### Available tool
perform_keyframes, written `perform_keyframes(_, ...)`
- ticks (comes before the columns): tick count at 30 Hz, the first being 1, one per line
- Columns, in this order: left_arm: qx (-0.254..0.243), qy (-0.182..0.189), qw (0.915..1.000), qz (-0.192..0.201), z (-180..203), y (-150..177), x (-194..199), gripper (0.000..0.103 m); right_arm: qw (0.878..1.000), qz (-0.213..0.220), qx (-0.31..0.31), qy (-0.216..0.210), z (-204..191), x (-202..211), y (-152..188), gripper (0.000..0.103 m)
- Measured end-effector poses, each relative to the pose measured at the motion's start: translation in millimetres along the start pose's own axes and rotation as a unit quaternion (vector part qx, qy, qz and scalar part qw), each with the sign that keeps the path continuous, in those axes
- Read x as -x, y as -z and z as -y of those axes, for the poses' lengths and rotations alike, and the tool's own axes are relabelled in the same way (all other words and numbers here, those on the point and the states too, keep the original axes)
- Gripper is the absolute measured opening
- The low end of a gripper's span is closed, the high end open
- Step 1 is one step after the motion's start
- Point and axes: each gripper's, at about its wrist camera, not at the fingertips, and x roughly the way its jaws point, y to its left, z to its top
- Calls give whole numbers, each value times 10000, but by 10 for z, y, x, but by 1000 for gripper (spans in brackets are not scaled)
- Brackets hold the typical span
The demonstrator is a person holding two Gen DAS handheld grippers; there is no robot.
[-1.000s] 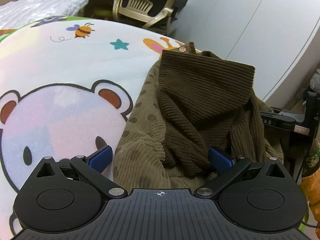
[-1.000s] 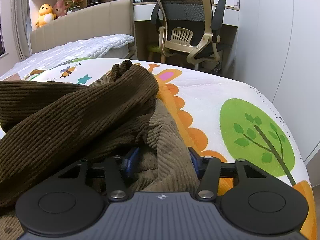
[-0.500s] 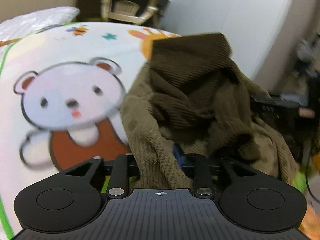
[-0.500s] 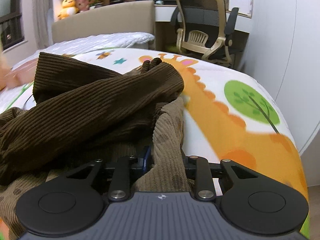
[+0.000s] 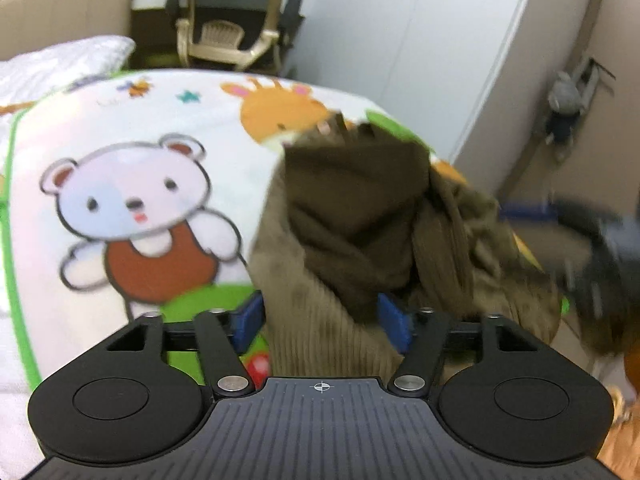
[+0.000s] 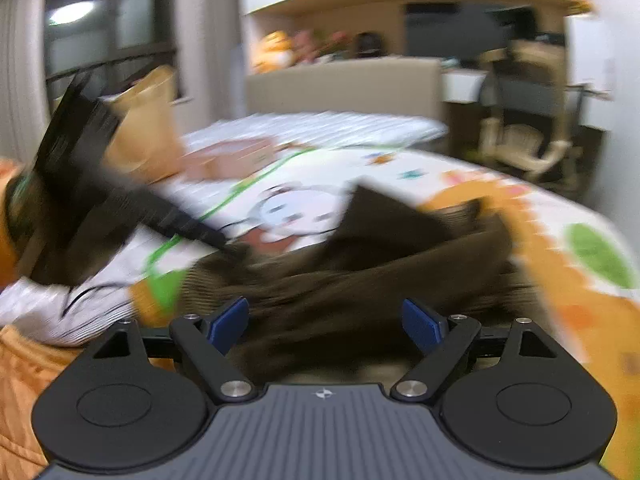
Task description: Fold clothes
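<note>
I am looking across a bedroom: a bed covered by a cartoon-print blanket (image 5: 132, 128) with a white bear (image 5: 136, 196) and an orange giraffe (image 5: 280, 112), a beige office chair (image 5: 224, 36) beyond the far end, and white wardrobe doors (image 5: 420, 40) along the right. In the right wrist view, a shelf with plush toys (image 6: 276, 50) sits above a beige headboard (image 6: 344, 84), though that view is heavily smeared.

The brown corduroy garment (image 5: 352, 216) lies bunched in a heap on the blanket, on its right side near the bed's edge, beside the bear. A darker brown part is draped over a lighter olive-brown part (image 5: 320, 328), and a small button shows at its far top edge.

My left gripper (image 5: 320, 316) has its blue pads apart and its jaws are opening; the lighter corduroy lies between them, the left pad standing just clear of the fabric. I cannot tell whether the right pad touches it.

My right gripper (image 6: 326, 322) is also opening, pads spread wide, with the dark cloth (image 6: 360, 276) lying ahead of and between them but not pinched. From its camera the left gripper appears as a black blurred shape at the left.
</note>
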Motion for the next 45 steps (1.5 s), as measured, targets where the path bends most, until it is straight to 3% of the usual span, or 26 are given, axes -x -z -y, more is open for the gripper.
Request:
perform_keyframes(2, 9, -81, 9998, 201, 56, -83, 60, 77, 9989, -171, 389, 188, -143, -240, 59, 79)
perform_keyframes(3, 13, -76, 9995, 314, 74, -140, 99, 79, 9983, -159, 447, 326, -118, -276, 61, 54)
perform_keyframes(5, -71, -34, 9984, 564, 137, -254, 182, 90, 9977, -99, 409, 526, -4, -289, 36, 21)
perform_keyframes(7, -305, -20, 9966, 765, 241, -348, 210, 94, 9969, 250, -137, 730, 334, -86, -73, 12)
perform_keyframes(8, -445, -14, 9953, 855, 304, -393, 213, 94, 9913, 533, -351, 1155, 523, 55, -142, 4)
perform_keyframes(10, -694, 49, 9938, 869, 435, -474, 120, 94, 9688, 1058, -695, 2131, 937, 350, -244, 4)
perform_keyframes(13, -1093, 261, 9909, 739, 654, -574, -135, 95, 9252, 1475, -1296, 3248, 1561, 752, -305, 2)
perform_keyframes(16, -1619, 415, 9842, 585, 932, -600, -500, 96, 9305, 1348, -1291, 3153, 1718, 899, -271, 4)
perform_keyframes(17, -1697, 363, 9834, 525, 977, -602, -602, 96, 9416, 1255, -1166, 2901, 1666, 883, -234, 5)
perform_keyframes(19, -1719, 355, 9835, 428, 1007, -626, -741, 96, 9670, 870, -778, 2265, 1425, 715, -124, 22)
perform_keyframes(20, -1573, 394, 9859, 403, 933, -670, -753, 96, 9764, 686, -637, 1946, 1284, 608, -76, 42)
perform_keyframes(21, -1419, 335, 9885, 400, 859, -713, -768, 96, 9845, 510, -510, 1602, 1141, 491, -36, 54)
perform_keyframes(22, -1241, 201, 9912, 416, 772, -767, -768, 96, 9915, 384, -422, 1173, 987, 388, -18, 55)
perform_keyframes(23, -1093, 70, 9931, 430, 696, -802, -763, 96, 9965, 280, -352, 706, 828, 292, -10, 56)
perform_keyframes(27, -612, -260, 9965, 505, 447, -876, -694, 96, 9987, -103, -248, -423, 385, 28, -18, 84)
perform_keyframes(29, -472, -355, 9966, 576, 361, -887, -629, 97, 9978, -279, -76, -593, 176, -128, 1, 84)
perform_keyframes(30, -433, -402, 9963, 623, 329, -888, -586, 97, 9986, -271, 26, -455, 118, -205, 14, 81)
perform_keyframes(31, -420, -418, 9961, 650, 307, -896, -555, 97, 9993, -227, 119, -255, 76, -273, 28, 70)
perform_keyframes(32, -432, -409, 9959, 679, 306, -894, -526, 97, 9996, -191, 182, -41, 66, -331, 23, 35)
perform_keyframes(33, -463, -384, 9958, 692, 314, -889, -503, 97, 9997, -147, 152, 126, 99, -336, 13, 17)
perform_keyframes(35, -581, -285, 9954, 700, 368, -888, -484, 97, 9986, 165, -135, 483, 361, -164, -56, 17)
perform_keyframes(37, -765, -167, 9942, 732, 441, -873, -438, 98, 9890, 588, -402, 1295, 691, 142, -124, 15)
perform_keyframes(39, -1053, -20, 9914, 781, 537, -828, -421, 99, 9674, 973, -668, 2240, 1050, 435, -183, 15)
perform_keyframes(42, -1372, 201, 9881, 666, 715, -782, -587, 99, 9335, 1300, -1064, 3168, 1533, 784, -196, 15)
perform_keyframes(45, -1668, 383, 9842, 453, 968, -759, -885, 99, 9199, 1397, -1629, 3281, 1883, 920, -144, 15)
